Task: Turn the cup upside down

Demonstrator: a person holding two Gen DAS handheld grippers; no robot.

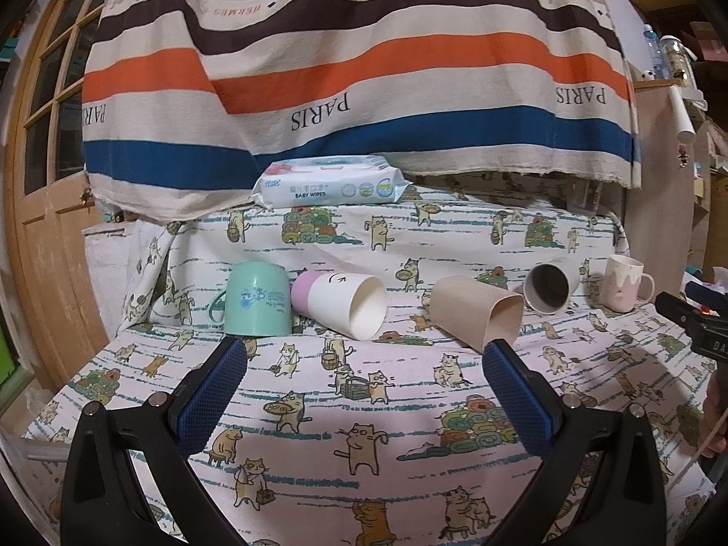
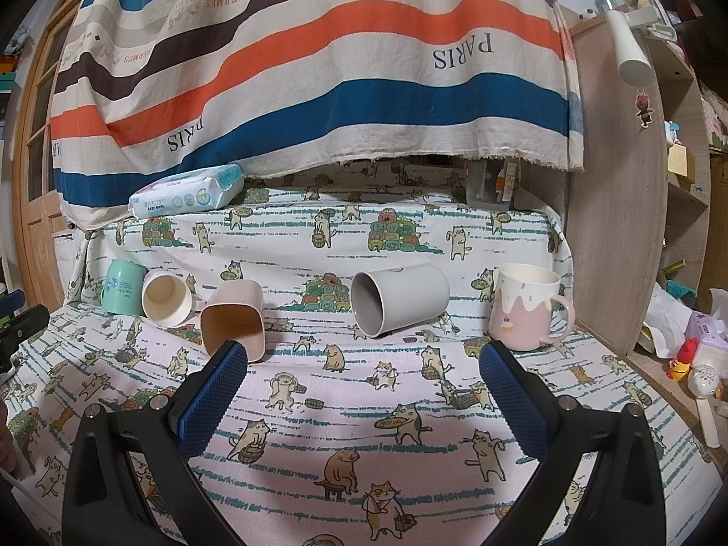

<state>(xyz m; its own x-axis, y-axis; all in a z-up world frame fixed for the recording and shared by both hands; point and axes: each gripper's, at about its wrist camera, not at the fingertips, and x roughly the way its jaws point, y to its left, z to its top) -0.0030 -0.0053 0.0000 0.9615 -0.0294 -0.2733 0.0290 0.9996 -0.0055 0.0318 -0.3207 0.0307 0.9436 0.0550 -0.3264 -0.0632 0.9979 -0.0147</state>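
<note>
Several cups stand in a row on the cat-print cloth. A mint green cup (image 1: pixel 257 299) (image 2: pixel 120 292) stands upside down at the left. A white cup with a pink base (image 1: pixel 339 305) (image 2: pixel 166 296), a beige cup (image 1: pixel 477 314) (image 2: pixel 234 318) and a grey cup (image 1: pixel 550 286) (image 2: pixel 398 300) lie on their sides. A pink and white mug (image 1: pixel 625 289) (image 2: pixel 530 307) stands upright at the right. My left gripper (image 1: pixel 364 355) is open and empty, short of the white and beige cups. My right gripper (image 2: pixel 364 359) is open and empty, short of the grey cup.
A pack of baby wipes (image 1: pixel 330 182) (image 2: pixel 186 195) lies on the raised back ledge under a hanging striped cloth (image 1: pixel 364 68). A wooden door (image 1: pixel 41 182) is at the left. A wooden shelf unit (image 2: pixel 637 182) and small clutter (image 2: pixel 691 359) are at the right.
</note>
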